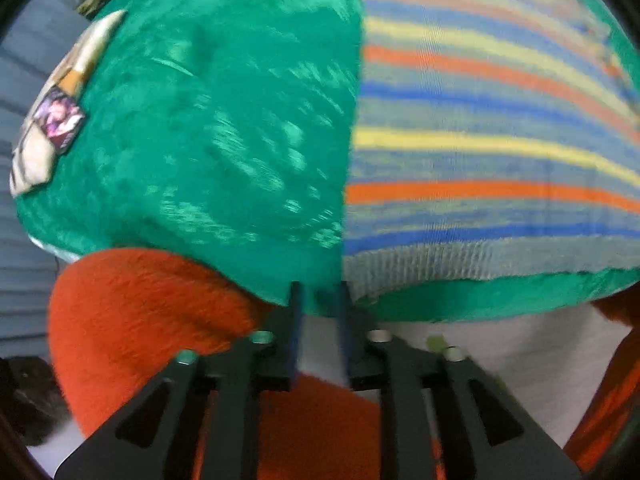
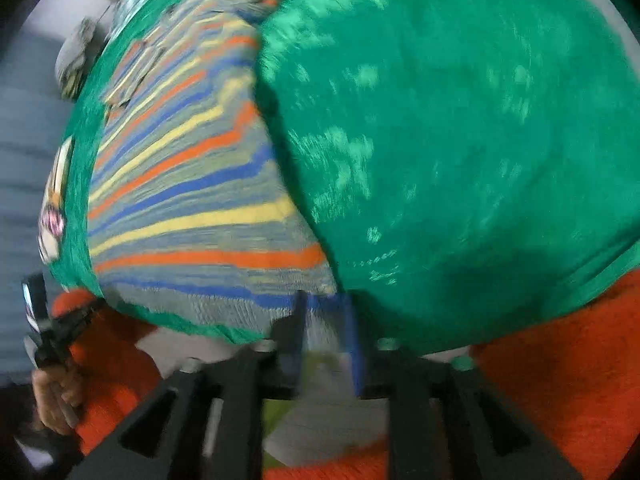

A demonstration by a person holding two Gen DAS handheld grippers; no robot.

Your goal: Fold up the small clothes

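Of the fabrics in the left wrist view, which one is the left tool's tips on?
The green garment: the left tool meets its lower hem, where the green panel borders the striped panel. The orange fleece lies lower, beside the tool body.

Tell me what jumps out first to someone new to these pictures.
A green garment with a striped panel fills both views, held up close to the cameras. The left claw and the right claw each pinch its lower hem. Below lies fuzzy orange fabric.

Looks like a home: orange fleece blanket spread underneath, soft grey ribbed cushioning at the left.
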